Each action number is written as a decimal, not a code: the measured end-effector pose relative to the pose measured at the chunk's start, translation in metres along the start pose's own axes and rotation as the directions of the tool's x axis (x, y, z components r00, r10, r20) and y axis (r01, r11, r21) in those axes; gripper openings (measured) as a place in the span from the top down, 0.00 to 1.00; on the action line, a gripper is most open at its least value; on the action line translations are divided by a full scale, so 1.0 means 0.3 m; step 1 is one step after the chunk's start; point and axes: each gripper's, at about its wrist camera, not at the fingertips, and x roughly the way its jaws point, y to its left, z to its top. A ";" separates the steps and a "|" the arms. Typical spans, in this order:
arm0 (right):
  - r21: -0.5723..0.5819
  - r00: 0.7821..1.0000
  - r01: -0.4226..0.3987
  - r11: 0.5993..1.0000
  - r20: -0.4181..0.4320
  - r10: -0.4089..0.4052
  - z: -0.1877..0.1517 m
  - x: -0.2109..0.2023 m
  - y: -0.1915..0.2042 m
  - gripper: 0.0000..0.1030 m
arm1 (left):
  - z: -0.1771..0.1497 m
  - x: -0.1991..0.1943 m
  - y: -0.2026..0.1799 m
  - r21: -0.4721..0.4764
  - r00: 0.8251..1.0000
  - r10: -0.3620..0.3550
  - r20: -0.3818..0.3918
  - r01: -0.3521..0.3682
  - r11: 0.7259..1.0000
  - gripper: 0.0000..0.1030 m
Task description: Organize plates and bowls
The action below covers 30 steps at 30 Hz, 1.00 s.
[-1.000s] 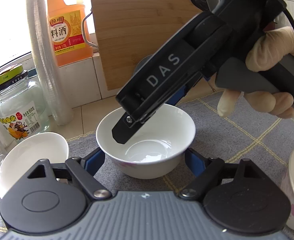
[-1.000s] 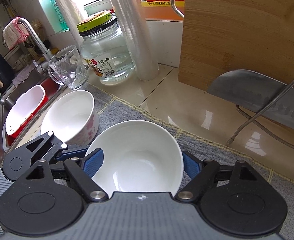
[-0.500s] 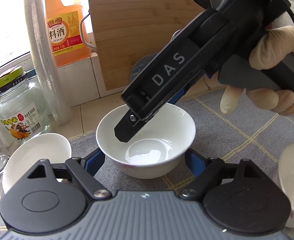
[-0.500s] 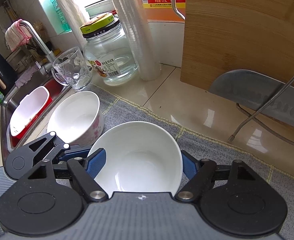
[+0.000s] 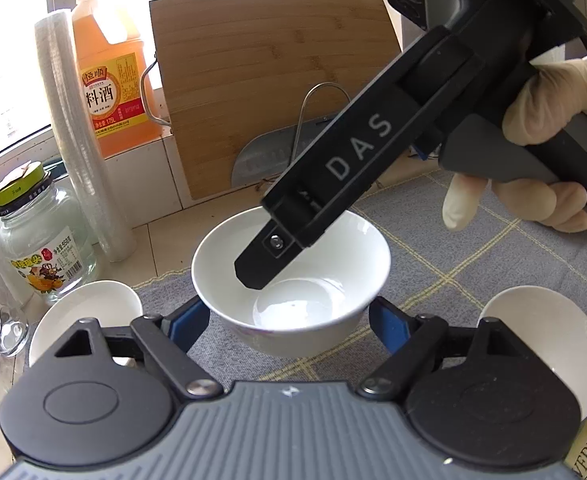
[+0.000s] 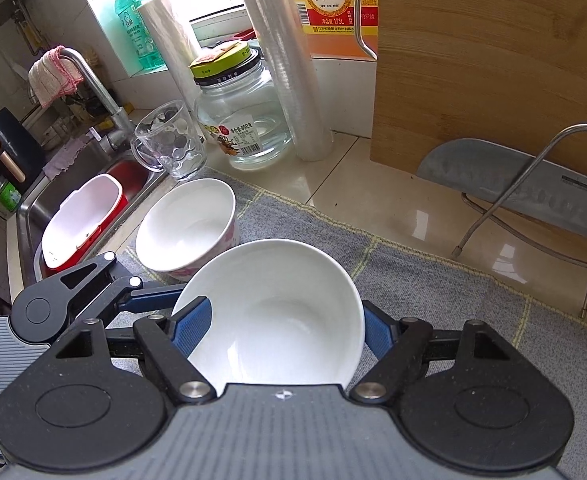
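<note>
A plain white bowl hangs a little above the grey mat, gripped from two sides at once. My left gripper is shut on it, a blue pad on each side of its lower wall. In the right wrist view the same bowl sits between the blue pads of my right gripper, also shut on it. One of the right gripper's fingers reaches over the bowl's rim. A floral-edged bowl stands on the mat to the left. Another white bowl stands at the right.
A glass jar, a glass mug, a roll of plastic and an orange bottle line the back. A cutting board and a cleaver on a wire stand are at the right. A sink lies left.
The right gripper's jaws closed onto the white bowl. Both grippers then rose together with the bowl, so the mat and the other bowls dropped lower in view.
</note>
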 end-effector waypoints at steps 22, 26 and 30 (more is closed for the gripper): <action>0.067 0.996 0.052 0.996 0.064 -0.057 -0.204 -0.239 0.074 0.19 | 0.001 -0.176 -0.179 0.067 0.995 -0.099 0.022 0.097 0.993 0.16; 0.082 0.994 0.065 0.995 0.080 -0.072 -0.255 -0.283 0.078 0.19 | 0.001 -0.192 -0.213 0.086 0.993 -0.118 0.026 0.115 0.990 0.16; 0.105 0.992 0.080 0.991 0.090 -0.089 -0.299 -0.321 0.077 0.19 | -0.003 -0.202 -0.250 0.099 0.989 -0.143 0.026 0.140 0.985 0.16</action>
